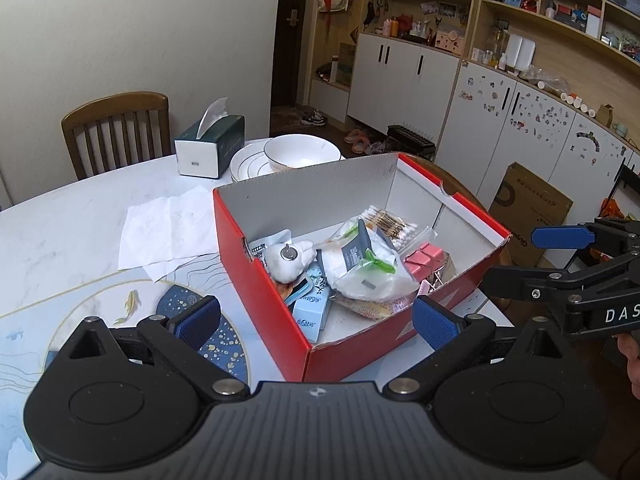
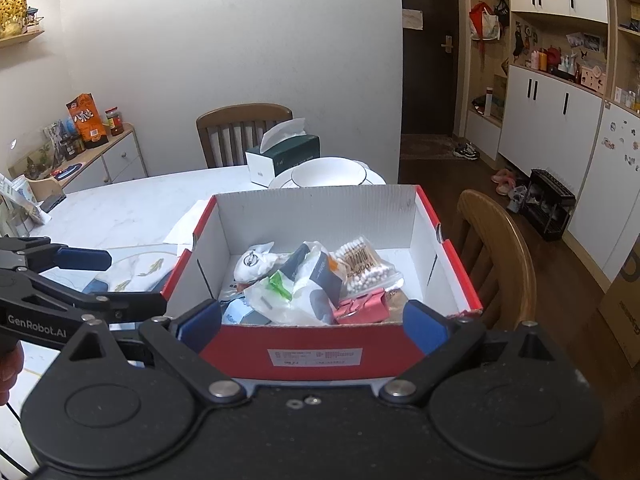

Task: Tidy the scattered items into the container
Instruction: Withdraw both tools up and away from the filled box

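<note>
A red shoebox with a white inside stands on the white marble table; it also shows in the right wrist view. Inside lie a white plush toy, a plastic bag, a cotton-swab pack, pink clips and blue packets. My left gripper is open and empty, above the box's near corner. My right gripper is open and empty, astride the box's near short wall. Each gripper shows in the other's view.
A green tissue box, a stacked plate and bowl and loose white paper lie behind the shoebox. Wooden chairs stand at the far side and beside the box. Cabinets line the right wall.
</note>
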